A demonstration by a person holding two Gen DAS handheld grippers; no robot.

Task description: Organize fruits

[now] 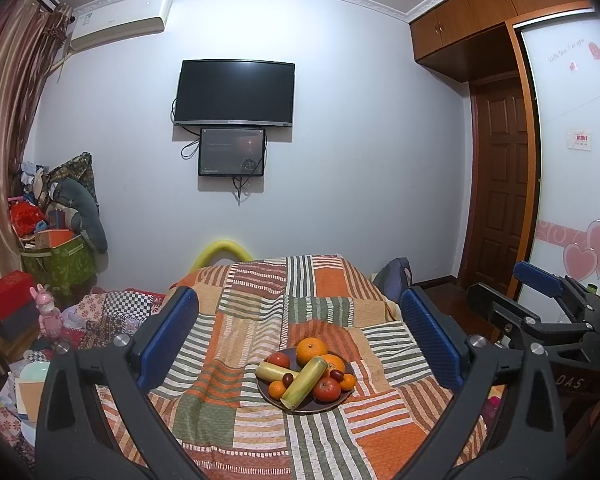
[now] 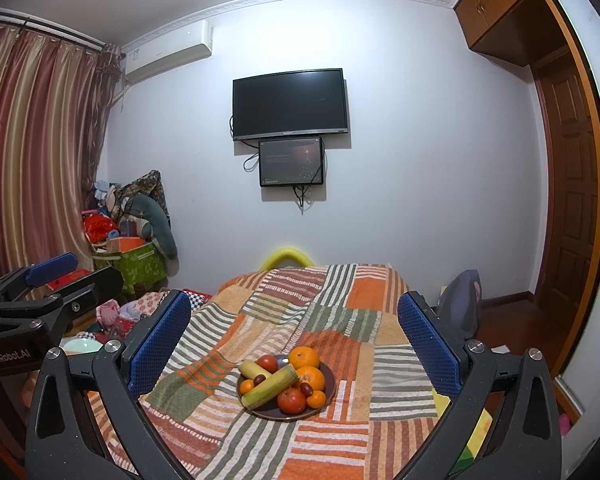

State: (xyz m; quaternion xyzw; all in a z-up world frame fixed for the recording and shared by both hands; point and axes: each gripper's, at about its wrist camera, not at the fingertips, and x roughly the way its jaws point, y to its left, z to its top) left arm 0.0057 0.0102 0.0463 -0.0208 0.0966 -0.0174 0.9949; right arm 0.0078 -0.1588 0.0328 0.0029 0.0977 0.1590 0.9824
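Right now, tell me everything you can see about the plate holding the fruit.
The plate is round, dark brown and shallow, sitting flat on the striped patchwork blanket. It is piled with oranges, tomatoes, two long yellow-green pieces and small dark red fruits, so only its rim shows. Its material is unclear. Neither hand-held gripper touches it; both hang open, apart from it.

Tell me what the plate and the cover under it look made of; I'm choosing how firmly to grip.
The plate looks like dark brown glazed ceramic or hard plastic: a smooth rim with a faint sheen, though the pictures cannot settle which. The cover looks like woven, towel-like cloth: matte, nubby striped patches in orange, green and white, with soft folds. Both the left gripper and right gripper are open, above it.
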